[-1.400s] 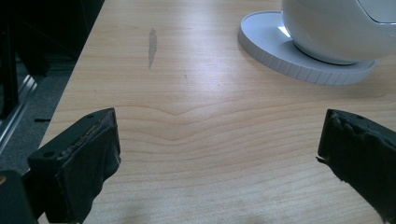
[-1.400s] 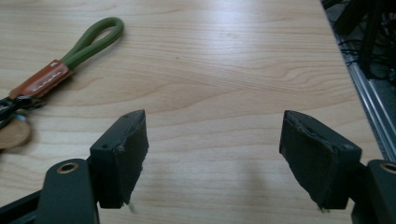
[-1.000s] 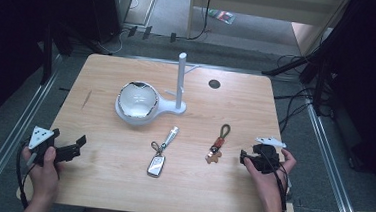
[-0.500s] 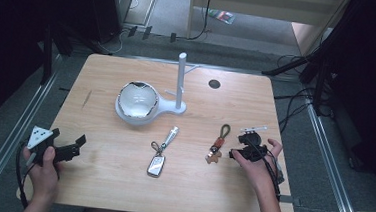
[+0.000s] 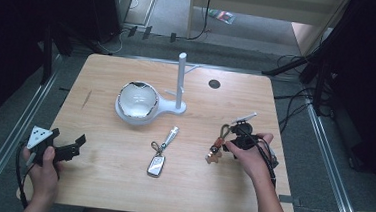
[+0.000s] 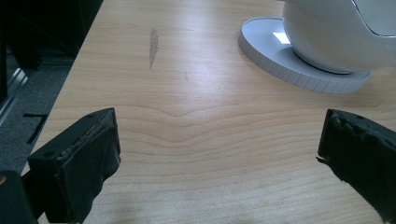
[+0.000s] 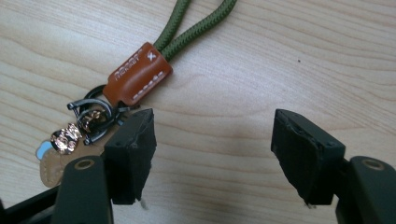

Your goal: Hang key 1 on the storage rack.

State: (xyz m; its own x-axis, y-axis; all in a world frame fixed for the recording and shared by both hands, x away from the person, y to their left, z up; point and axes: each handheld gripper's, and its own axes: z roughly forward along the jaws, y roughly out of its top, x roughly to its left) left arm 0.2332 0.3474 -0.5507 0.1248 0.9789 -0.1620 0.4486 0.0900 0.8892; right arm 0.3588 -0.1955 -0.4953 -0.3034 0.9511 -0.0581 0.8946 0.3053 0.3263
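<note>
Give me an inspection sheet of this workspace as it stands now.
Surface: wooden table, one dark streak near its left side.
Job's things: white bowl stand with upright post; car key fob on a silver strap; green cord keychain with brown leather tab and charms.
Clutter: nothing seen.
Grippers: left gripper open, over bare wood; right gripper open, low beside the keychain, holding nothing.
Cables: one trails from each gripper; more on the floor.
Surroundings: grey floor, metal rails, dark equipment.

Even overhead light, glare on the white bowl (image 5: 136,100), dark surroundings, close views sharp.
</note>
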